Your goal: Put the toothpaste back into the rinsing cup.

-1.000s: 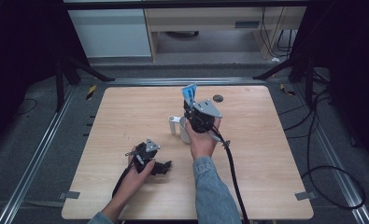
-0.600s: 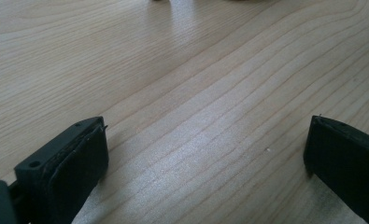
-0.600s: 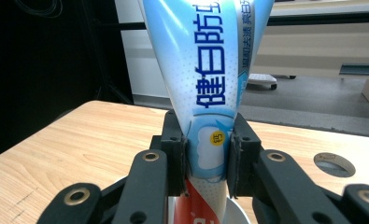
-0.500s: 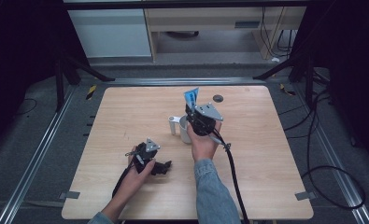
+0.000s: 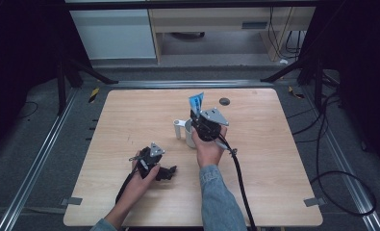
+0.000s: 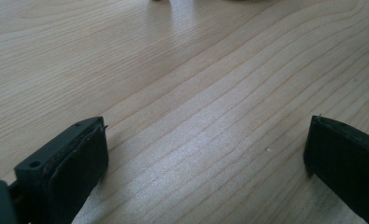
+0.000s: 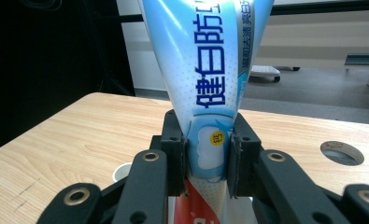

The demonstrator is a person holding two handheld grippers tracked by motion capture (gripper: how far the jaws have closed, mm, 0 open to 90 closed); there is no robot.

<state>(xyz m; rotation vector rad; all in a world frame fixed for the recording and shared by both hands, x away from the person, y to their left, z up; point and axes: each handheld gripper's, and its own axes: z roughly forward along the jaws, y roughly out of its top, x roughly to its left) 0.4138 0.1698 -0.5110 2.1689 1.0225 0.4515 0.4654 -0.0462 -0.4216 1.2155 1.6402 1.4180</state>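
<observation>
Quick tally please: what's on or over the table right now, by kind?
Toothpaste tube: 1, clamped in the right hand-held gripper
White cup: 1
Small white upright post: 1
Hand-held grippers: 2, the left hand-held gripper open
Total: 5

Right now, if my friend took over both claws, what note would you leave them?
Right claw: shut on the blue-and-white toothpaste tube, held upright above the white cup near the middle of the table.
Left claw: open, nothing in it, low over bare wood at the near left.
Done: the tube is picked up.
Left: probably lower the tube into the cup and let go; that is a guess. Keep the tube upright and watch the cup does not tip.
</observation>
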